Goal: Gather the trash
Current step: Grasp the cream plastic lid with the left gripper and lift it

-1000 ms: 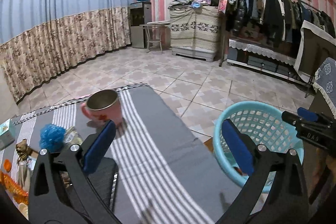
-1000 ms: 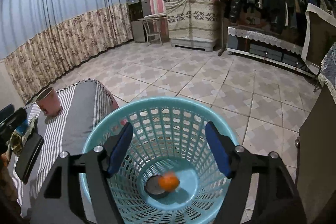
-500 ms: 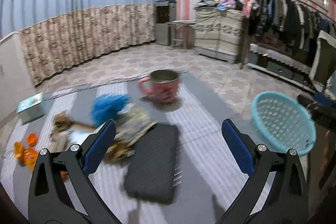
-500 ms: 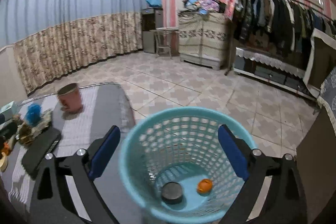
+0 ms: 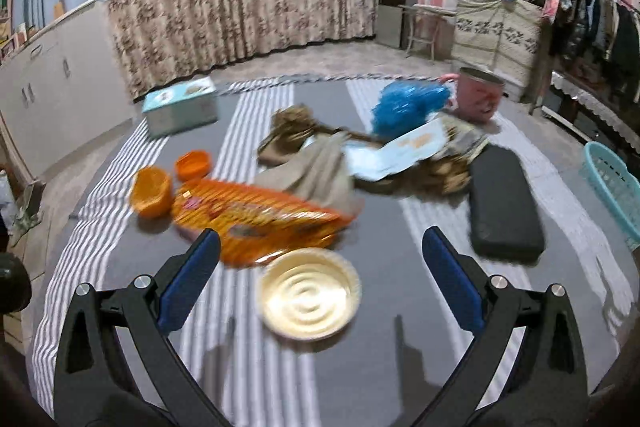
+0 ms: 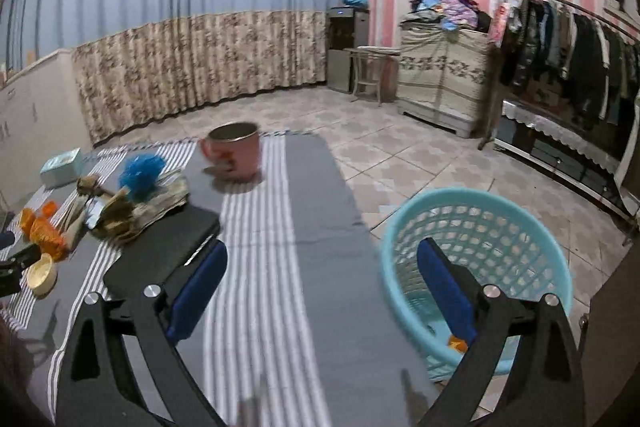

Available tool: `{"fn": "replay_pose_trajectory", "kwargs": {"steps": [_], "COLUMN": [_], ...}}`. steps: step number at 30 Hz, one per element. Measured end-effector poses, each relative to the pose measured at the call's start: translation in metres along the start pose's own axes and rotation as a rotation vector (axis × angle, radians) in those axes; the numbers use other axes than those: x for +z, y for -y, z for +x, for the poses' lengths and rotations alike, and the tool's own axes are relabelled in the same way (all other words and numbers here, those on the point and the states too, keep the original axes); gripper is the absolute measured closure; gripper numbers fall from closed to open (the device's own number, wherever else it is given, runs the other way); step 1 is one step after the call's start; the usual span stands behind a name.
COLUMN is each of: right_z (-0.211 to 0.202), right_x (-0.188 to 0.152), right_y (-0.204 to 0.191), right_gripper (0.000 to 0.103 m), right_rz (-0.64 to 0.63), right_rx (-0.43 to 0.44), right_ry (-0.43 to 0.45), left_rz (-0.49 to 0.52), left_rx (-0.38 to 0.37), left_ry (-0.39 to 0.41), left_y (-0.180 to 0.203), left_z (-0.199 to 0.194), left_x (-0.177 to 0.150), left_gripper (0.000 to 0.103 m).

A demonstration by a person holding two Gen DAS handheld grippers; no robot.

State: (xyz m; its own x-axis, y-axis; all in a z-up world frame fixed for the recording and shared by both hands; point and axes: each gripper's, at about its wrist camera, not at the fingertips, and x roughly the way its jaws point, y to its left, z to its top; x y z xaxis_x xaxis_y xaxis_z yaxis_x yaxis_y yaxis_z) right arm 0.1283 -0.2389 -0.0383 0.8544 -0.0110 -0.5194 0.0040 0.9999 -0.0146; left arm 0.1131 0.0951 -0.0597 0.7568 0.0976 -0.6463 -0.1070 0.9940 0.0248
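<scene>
In the left wrist view my left gripper is open and empty, just above a shallow cream-coloured bowl on the grey striped tablecloth. Beyond it lie an orange snack wrapper, two orange cups, crumpled brown paper, a blue scrunched ball and a white card. In the right wrist view my right gripper is open and empty over the table's right part, beside the turquoise basket on the floor, which holds an orange piece.
A black flat case lies right of the trash pile. A pink mug stands at the far right of the table, a light blue box at the far left. The basket's rim shows at the table's right edge.
My left gripper has swung left from the basket side to the trash pile and now hovers over the cream bowl. My right gripper has pulled back and left from above the basket.
</scene>
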Motion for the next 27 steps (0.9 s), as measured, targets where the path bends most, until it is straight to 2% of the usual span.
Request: {"fn": "replay_pose_trajectory", "kwargs": {"steps": [7, 12, 14, 18, 20, 23, 27], "right_z": [0.014, 0.023, 0.025, 0.028, 0.029, 0.03, 0.031], "right_x": [-0.009, -0.01, -0.01, -0.01, -0.009, -0.009, -0.01], "right_y": [-0.022, -0.018, -0.016, -0.015, -0.015, -0.014, -0.016], "right_gripper": [0.009, 0.009, 0.009, 0.009, 0.009, 0.009, 0.009], "right_rz": [-0.049, -0.04, -0.043, -0.025, -0.027, -0.032, -0.042], "right_rx": [0.007, 0.009, 0.003, 0.005, 0.003, -0.001, -0.008], "right_ry": [-0.067, -0.108, -0.116, -0.126, -0.126, -0.129, -0.129], "left_rz": [-0.017, -0.03, -0.039, -0.055, -0.053, -0.026, 0.002], "left_rx": [-0.008, -0.01, -0.019, -0.04, -0.041, -0.047, -0.044], "left_ry": [-0.094, -0.153, -0.173, -0.21, -0.204, -0.199, -0.177], "left_y": [-0.01, -0.014, -0.015, -0.016, -0.015, -0.009, -0.004], "left_z": [0.017, 0.031, 0.034, 0.04, 0.038, 0.037, 0.033], "left_x": [-0.018, -0.023, -0.025, -0.026, -0.026, -0.026, -0.025], "left_gripper": [0.006, 0.007, 0.01, 0.025, 0.028, 0.043, 0.043]}}
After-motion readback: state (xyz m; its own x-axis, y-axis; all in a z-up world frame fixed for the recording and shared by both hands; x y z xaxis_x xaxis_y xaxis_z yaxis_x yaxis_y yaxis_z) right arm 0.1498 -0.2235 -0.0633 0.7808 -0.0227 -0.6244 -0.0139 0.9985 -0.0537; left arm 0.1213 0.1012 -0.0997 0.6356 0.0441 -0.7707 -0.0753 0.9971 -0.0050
